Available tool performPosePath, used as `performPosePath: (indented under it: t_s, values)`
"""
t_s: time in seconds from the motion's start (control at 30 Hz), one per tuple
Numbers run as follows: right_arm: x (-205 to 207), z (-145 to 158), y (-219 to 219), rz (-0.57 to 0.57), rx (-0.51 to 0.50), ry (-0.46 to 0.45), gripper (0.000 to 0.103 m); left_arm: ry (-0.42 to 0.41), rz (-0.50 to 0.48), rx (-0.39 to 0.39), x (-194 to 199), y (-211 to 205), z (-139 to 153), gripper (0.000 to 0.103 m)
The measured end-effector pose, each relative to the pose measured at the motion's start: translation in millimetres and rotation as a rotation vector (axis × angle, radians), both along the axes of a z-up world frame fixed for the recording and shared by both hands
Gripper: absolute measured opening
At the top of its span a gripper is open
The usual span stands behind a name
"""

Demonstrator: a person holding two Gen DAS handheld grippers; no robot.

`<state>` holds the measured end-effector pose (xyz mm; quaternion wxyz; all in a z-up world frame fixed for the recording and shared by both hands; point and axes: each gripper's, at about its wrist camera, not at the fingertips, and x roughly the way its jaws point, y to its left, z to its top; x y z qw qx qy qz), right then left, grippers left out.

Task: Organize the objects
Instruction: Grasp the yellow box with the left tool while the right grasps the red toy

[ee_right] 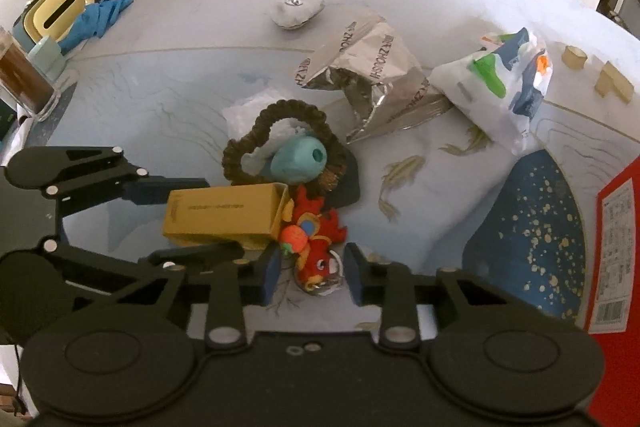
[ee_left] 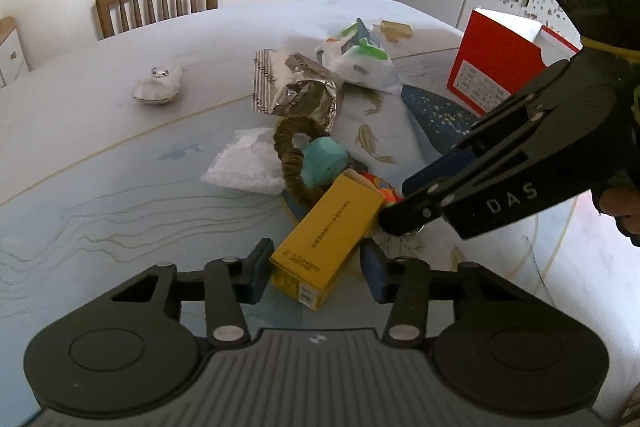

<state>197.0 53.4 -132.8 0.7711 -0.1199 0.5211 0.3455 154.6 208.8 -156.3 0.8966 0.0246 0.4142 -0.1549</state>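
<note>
Two grippers work the same small heap at the near edge of the table [ee_left: 100, 131], and that crowding is the main risk. The left gripper [ee_left: 316, 269] straddles the near end of the yellow box [ee_left: 328, 239], jaws part-open; the left pad looks to touch the box, while a gap shows at the right one, so I judge the grip not yet firm. The right gripper [ee_right: 310, 269] brackets the red plush toy [ee_right: 316, 243], jaws narrowed, though a sliver of gap shows on each side. That toy lies against the box's open flap, just right of it. If the box lifts first, I expect it to drag or flip the toy out from between the right pads. The brown braided ring [ee_right: 280, 147] and teal ball [ee_right: 298, 161] lean on the box's far side and could roll. A one-sided pinch may let the box swivel and slip free.
</note>
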Motion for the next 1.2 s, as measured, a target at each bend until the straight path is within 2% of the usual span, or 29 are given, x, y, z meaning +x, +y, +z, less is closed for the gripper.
performPosePath:
  t_s: [0.07, 0.17, 0.4, 0.63, 0.73, 0.8, 0.87, 1.2]
  values:
    - [-0.9, 0.5, -3.3, -0.015, 0.003, -0.008, 0.027, 0.006, 0.001, -0.011, -1.8, -0.5, 0.8, 0.041]
    - [-4.6, 5.1, -8.7, -0.029, 0.022, -0.019, 0.017, 0.009, 0.002, -0.003, -5.4, -4.5, 2.5, 0.038]
    - [-16.2, 14.0, -25.6, -0.08, 0.034, -0.036, 0.002, 0.007, 0.013, -0.016, -14.3, -14.2, 7.4, 0.03]
    - [-22.3, 19.3, -40.7, -0.088, 0.039, -0.065, 0.0, 0.006, 0.035, -0.014, -19.9, -22.1, 10.8, 0.029]
    - [-24.6, 19.8, -40.3, -0.063, 0.053, -0.051, 0.004, 0.008, 0.044, -0.012, -21.3, -22.7, 8.7, 0.029]
    - [-26.6, 19.7, -37.7, -0.045, 0.051, -0.059, 0.022, 0.007, 0.053, -0.011, -22.0, -22.4, 8.5, 0.029]
    - [-26.9, 19.1, -32.5, -0.024, 0.044, -0.073, 0.03, 0.012, 0.06, -0.017, -20.9, -21.4, 7.6, 0.029]
    - [-10.1, 6.0, -16.1, 0.047, -0.01, -0.077, 0.038, 0.002, 0.043, 0.013, -12.9, -22.1, 1.6, 0.029]
